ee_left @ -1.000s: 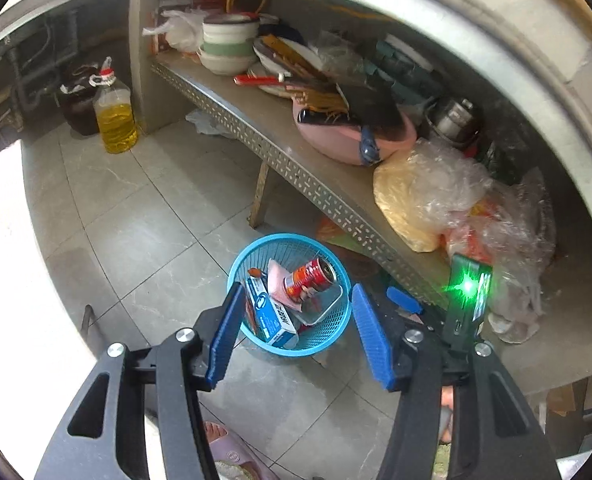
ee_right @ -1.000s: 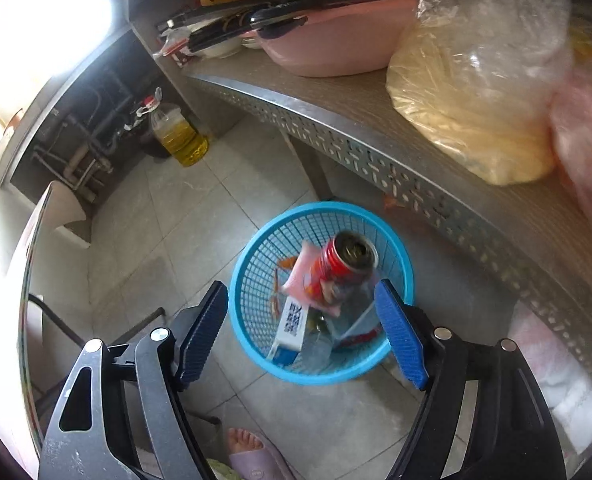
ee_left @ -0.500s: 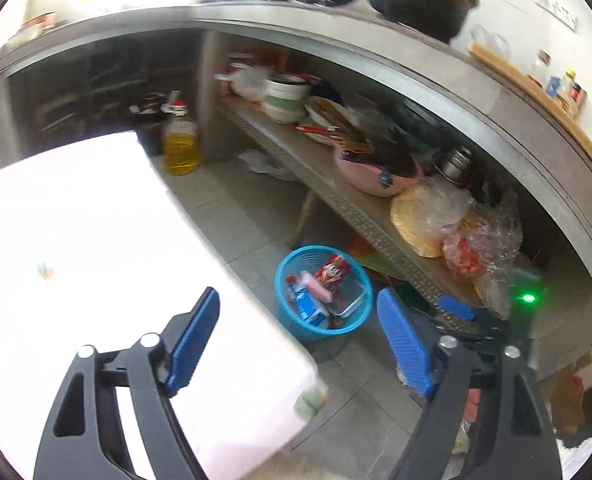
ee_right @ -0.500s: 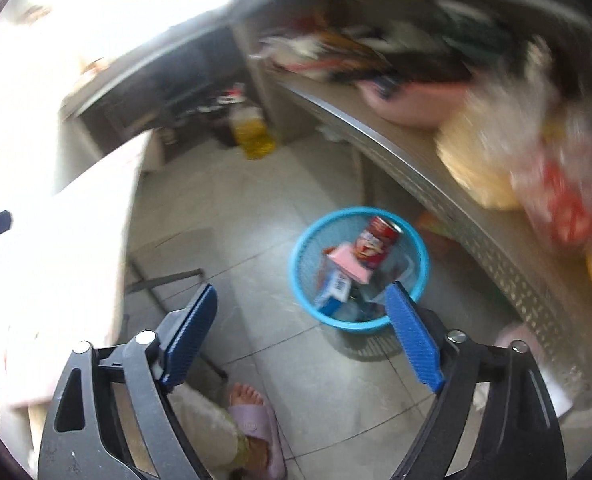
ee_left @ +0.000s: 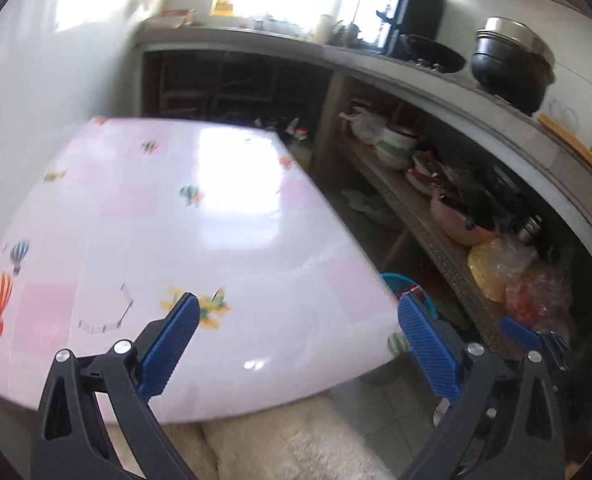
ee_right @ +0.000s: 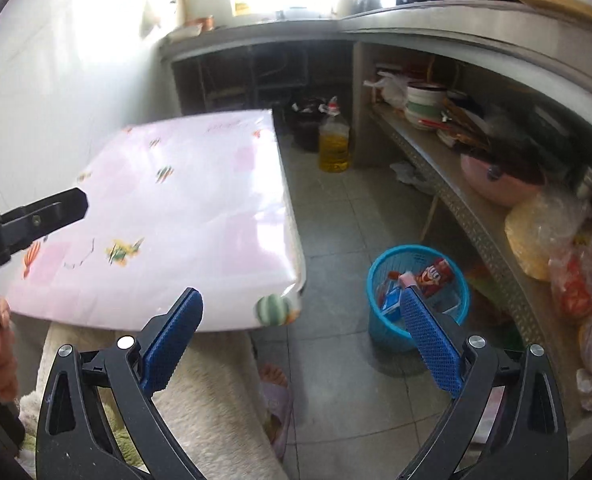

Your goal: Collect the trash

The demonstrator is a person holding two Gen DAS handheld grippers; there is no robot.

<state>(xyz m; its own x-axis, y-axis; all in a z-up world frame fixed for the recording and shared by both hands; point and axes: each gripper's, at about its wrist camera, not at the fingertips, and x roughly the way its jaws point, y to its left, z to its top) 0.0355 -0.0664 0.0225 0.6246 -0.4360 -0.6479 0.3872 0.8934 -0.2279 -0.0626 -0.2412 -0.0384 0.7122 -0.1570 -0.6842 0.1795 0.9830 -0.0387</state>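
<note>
Left wrist view: the left hand-held gripper (ee_left: 294,334) hangs spread and empty over the table (ee_left: 156,220); only the basket (ee_left: 399,284) rim shows past the table's right edge.

Right wrist view: the right hand-held gripper (ee_right: 301,330), spread and empty, hovers off the table's near right corner; the basket holds a can (ee_right: 435,276) and cartons, and a careless swing could tip it.

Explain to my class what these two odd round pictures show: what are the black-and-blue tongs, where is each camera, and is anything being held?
No robot here: a person holds a two-fingered gripper in each hand, each with a fisheye camera looking along its fingers. One picture comes from the left gripper, the other from the right gripper. Both stand open and hold nothing. The left one hangs over a pink table with a balloon-print cover; nothing lies on it that I can make out. On the floor beside the table stands a blue basket containing a red can and a carton. An oil bottle stands further back.
</note>
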